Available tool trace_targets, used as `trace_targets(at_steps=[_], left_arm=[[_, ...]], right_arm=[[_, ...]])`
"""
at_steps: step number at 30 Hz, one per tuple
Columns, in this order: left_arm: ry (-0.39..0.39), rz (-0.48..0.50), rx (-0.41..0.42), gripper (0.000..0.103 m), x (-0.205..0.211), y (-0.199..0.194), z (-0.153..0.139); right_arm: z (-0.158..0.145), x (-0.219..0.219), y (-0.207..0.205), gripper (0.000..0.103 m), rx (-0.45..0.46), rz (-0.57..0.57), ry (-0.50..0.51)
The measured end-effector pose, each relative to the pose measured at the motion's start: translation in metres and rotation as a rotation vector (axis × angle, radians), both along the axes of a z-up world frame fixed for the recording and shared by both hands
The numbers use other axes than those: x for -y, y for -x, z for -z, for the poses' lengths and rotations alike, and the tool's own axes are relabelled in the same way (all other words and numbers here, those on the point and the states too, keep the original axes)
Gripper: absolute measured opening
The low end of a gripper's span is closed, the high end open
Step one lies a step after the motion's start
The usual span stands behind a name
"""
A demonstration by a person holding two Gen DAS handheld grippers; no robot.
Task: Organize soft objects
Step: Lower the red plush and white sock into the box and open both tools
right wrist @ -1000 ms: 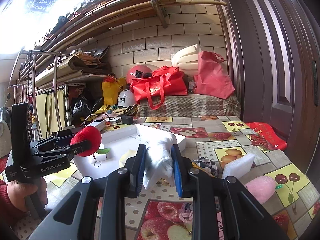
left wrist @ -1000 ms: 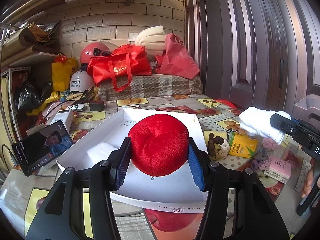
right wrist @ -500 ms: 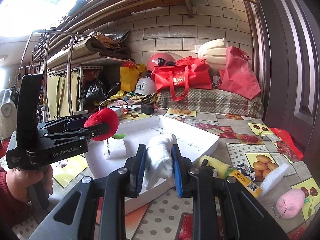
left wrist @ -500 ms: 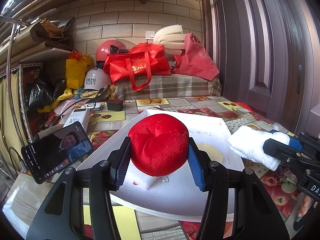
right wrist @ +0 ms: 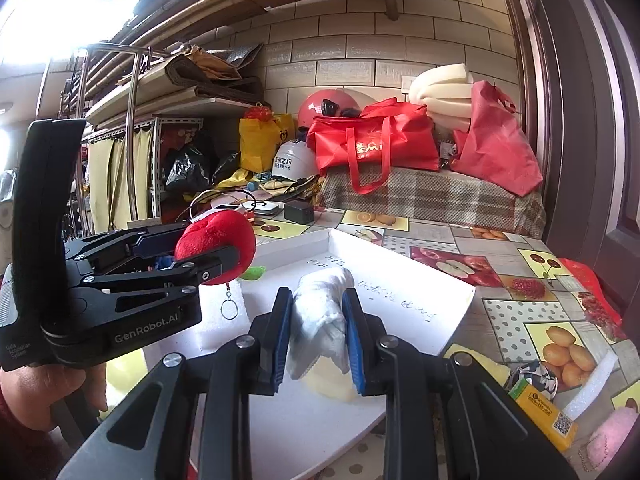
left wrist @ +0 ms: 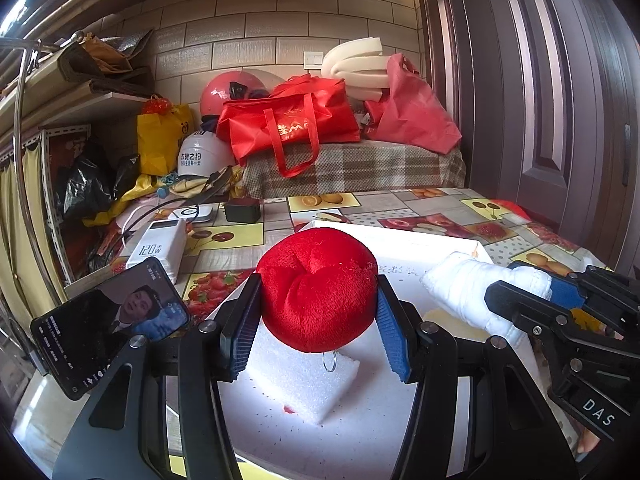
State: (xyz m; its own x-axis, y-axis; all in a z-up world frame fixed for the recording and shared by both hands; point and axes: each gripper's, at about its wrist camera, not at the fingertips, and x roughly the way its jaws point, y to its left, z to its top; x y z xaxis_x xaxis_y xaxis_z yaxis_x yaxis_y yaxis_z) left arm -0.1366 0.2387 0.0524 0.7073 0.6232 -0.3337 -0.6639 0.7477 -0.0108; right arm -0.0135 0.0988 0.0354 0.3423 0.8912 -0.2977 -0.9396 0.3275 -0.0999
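Note:
My left gripper (left wrist: 316, 328) is shut on a red plush apple (left wrist: 316, 288) with a key ring and holds it above the white foam tray (left wrist: 440, 236). It also shows in the right wrist view (right wrist: 216, 248) at the left. My right gripper (right wrist: 316, 340) is shut on a white rolled cloth (right wrist: 322, 312) above the same tray (right wrist: 448, 312); in the left wrist view the cloth (left wrist: 472, 292) is at the right. A white foam block (left wrist: 304, 380) and a pale yellow sponge (right wrist: 332, 380) lie in the tray.
A phone (left wrist: 108, 320) and a white power bank (left wrist: 158, 248) stand left of the tray. On the tablecloth to the right lie a yellow carton (right wrist: 544, 412), a foam strip (right wrist: 592, 380), a pink fluffy item (right wrist: 612, 436) and a patterned ball (right wrist: 532, 376). Red bags (left wrist: 288, 124) sit at the back.
Both grippers have moved left and in over the tray, each still holding its object. The white cloth has come closer to the red apple.

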Motion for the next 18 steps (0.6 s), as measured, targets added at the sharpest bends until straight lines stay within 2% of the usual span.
trace_targets(at_steps=[5, 11, 18], left_arm=[[0.021, -0.002, 0.007, 0.055, -0.008, -0.002, 0.000], [0.014, 0.002, -0.016, 0.055, -0.010, -0.012, 0.001], [0.040, -0.016, -0.020, 0.058, -0.018, -0.014, 0.002]], right_arm=[[0.000, -0.021, -0.020, 0.025, -0.048, 0.031, 0.021], [0.000, -0.036, -0.031, 0.025, -0.068, 0.054, 0.036], [0.001, -0.043, -0.035, 0.028, -0.078, 0.057, 0.054]])
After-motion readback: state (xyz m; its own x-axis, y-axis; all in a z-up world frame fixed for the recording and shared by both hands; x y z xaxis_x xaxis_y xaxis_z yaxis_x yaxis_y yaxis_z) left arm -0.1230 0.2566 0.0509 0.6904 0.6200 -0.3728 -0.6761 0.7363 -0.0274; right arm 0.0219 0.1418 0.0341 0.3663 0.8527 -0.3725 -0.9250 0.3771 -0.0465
